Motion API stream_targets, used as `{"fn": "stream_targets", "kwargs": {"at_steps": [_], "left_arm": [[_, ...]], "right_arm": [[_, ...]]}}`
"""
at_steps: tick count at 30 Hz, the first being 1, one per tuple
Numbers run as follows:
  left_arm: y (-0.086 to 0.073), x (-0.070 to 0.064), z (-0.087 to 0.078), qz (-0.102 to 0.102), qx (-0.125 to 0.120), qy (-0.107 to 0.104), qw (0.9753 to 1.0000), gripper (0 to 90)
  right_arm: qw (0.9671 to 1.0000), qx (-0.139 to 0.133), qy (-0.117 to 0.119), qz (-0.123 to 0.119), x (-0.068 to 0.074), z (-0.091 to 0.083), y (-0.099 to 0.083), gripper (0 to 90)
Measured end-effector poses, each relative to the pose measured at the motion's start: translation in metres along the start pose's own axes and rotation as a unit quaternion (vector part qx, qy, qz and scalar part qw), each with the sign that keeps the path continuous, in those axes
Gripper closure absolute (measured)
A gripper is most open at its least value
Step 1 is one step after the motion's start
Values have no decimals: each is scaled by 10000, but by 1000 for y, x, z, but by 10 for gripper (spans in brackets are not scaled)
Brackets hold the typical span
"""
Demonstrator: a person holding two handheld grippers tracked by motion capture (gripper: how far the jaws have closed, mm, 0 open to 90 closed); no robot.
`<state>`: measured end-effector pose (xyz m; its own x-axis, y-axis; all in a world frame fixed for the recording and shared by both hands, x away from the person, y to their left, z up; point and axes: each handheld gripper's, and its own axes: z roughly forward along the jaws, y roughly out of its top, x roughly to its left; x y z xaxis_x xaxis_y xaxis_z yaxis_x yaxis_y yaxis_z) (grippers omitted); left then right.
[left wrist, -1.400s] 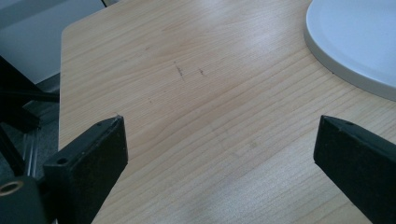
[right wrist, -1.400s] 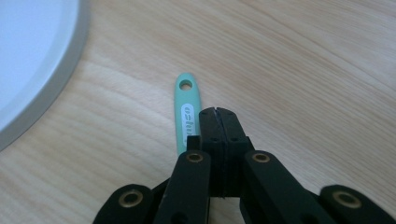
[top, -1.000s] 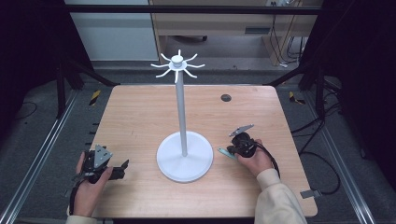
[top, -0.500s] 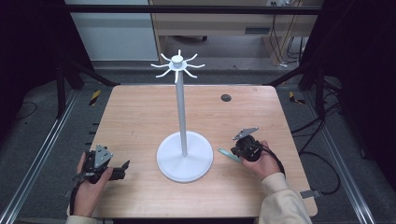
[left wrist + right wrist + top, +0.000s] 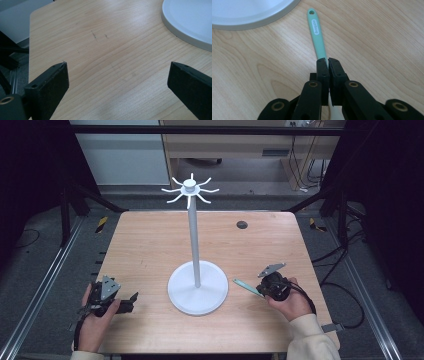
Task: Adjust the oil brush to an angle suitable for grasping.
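Right tongs (image 5: 327,60) stay clamped on a teal handle (image 5: 317,32), now drawn back toward the table's near right edge, its holed tip just off the stand base (image 5: 197,287). Left tongs (image 5: 117,82) rest wide open, empty. A hang on the stand seems likely.

I saw a light wooden table (image 5: 150,250) filling the middle of the frame. A white stand (image 5: 197,286) sat on it just below centre, its round base flat on the wood. A small dark round spot (image 5: 242,224) showed in the tabletop toward the upper right. Faint scuff marks (image 5: 94,35) crossed the grain near the lower left.
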<state>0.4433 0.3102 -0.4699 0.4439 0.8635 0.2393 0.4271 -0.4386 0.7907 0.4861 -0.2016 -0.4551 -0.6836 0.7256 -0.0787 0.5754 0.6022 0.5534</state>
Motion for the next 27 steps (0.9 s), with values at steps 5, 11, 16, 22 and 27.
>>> {"fn": "stream_targets", "kwargs": {"at_steps": [5,11,16,22,27], "left_arm": [[0,0,-1,-4,-21,-12,10000,31],[0,1,-1,-32,-26,-2,10000,31],[0,1,0,3,-13,-25,10000,31],[0,2,0,-41,-43,-53,10000,31],[1,0,-1,-2,-35,-24,10000,31]], "right_arm": [[9998,183,-34,-61,1,-1,1,856],[9987,469,2,-201,-3,-6,5,787],[9972,705,0,-255,-8,-8,12,774],[9944,999,40,-335,-9,-4,19,761],[9902,1279,114,-552,-5,5,25,733]]}}
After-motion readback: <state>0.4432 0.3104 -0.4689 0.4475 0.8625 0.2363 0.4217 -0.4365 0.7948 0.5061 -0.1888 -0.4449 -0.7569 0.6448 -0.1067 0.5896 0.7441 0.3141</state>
